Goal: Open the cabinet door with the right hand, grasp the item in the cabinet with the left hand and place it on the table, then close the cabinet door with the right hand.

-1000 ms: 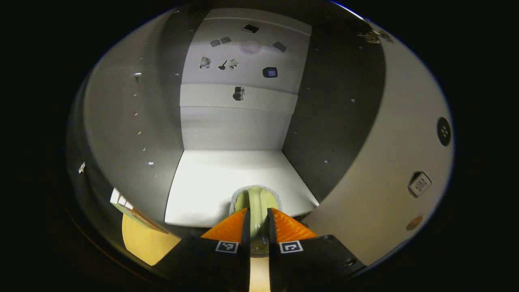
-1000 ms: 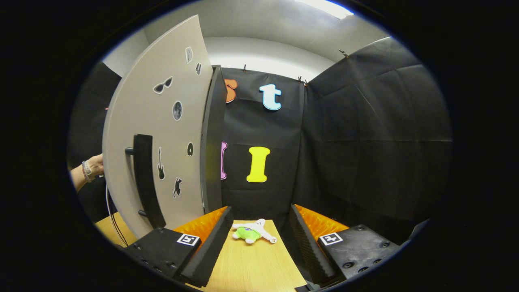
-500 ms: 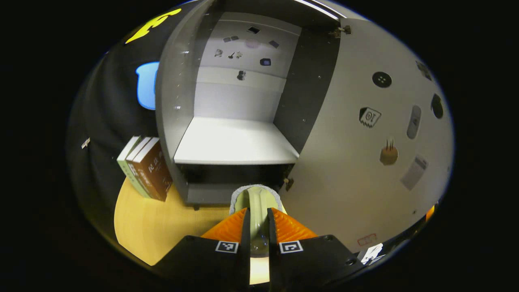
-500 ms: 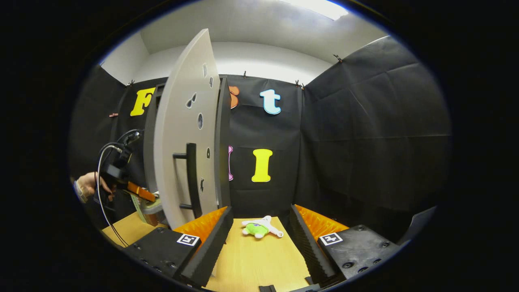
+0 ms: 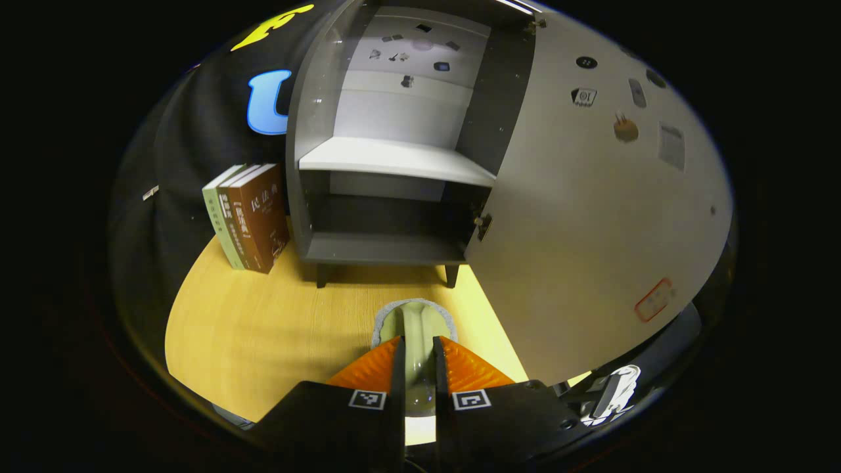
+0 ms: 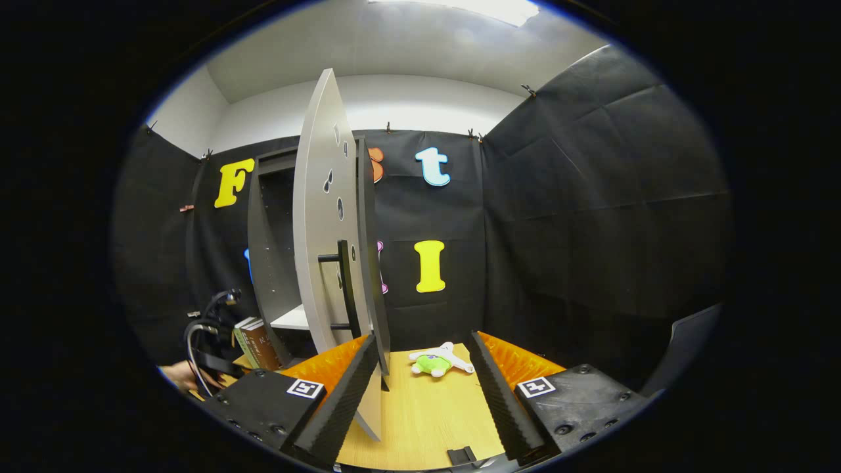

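**Ana:** Since a second ago the left gripper has backed out of the cabinet; the shelf that loomed close then now sits well back, and the tabletop lies under the gripper.

**Ben:** And the item?

**Ana:** Pinched between both of its fingers: a pale green thing with a grey rim, held above the tabletop, in front of the cabinet. It's not set down yet.

**Ben:** The right gripper?

**Ana:** The right gripper is spread wide with nothing in it, near the door, whose handle is just beyond its left finger. The door hangs open.

**Ben:** Risks?

**Ana:** I'd guess the item could tip or roll if released from too high. The open door is just beside the left gripper, so a sideways drift could knock it. Closing needs care too: the door's lower edge sweeps over the tabletop, and an item put in its path would be struck.

**Ben:** Anything unclear?

**Ana:** The fingers cover most of the item, so I can't say what it is. The cabinet's lower compartment is dark. A small plush toy lies on the tabletop ahead of the right gripper, and books stand left of the cabinet.
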### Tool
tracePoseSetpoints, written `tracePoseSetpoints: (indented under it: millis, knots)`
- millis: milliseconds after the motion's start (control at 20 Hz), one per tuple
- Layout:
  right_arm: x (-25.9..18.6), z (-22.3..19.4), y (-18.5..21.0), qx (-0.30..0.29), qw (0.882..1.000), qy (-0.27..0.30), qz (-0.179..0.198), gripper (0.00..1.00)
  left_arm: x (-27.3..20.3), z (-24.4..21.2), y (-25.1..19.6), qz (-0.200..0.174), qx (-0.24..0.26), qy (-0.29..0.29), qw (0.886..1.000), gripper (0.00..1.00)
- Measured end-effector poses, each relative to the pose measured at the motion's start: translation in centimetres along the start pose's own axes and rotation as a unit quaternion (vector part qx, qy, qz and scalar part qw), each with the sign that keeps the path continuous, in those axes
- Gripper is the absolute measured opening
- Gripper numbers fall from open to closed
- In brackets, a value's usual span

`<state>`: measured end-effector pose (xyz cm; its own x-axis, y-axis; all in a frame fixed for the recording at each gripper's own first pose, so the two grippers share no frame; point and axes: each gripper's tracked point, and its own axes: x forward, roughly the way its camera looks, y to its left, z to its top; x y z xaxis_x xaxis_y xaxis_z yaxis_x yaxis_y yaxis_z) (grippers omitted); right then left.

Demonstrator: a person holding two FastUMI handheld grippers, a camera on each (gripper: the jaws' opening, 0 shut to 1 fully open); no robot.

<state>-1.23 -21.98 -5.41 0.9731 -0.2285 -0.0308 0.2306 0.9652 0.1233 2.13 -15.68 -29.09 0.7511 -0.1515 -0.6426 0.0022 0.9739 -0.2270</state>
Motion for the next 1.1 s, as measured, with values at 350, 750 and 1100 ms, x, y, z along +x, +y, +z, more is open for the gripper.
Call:
tracePoseSetpoints:
  millis: [350,750,1100]
  knots:
    - [1.0,-1.2,-0.2,0.002,1.000,0.006,0.016,0.90,5.2,-6.5,0.1,0.013,-0.027,-0.001,1.000,0.22]
    - [2.5,-3.2,-2.4,-0.006,0.999,0.029,0.028,0.90,10.0,-12.4,1.6,0.043,-0.043,0.009,0.998,0.22]
    - [3.1,-4.6,-4.0,-0.019,0.998,0.048,0.038,0.90,12.2,-16.1,2.8,0.070,-0.069,0.032,0.995,0.22]
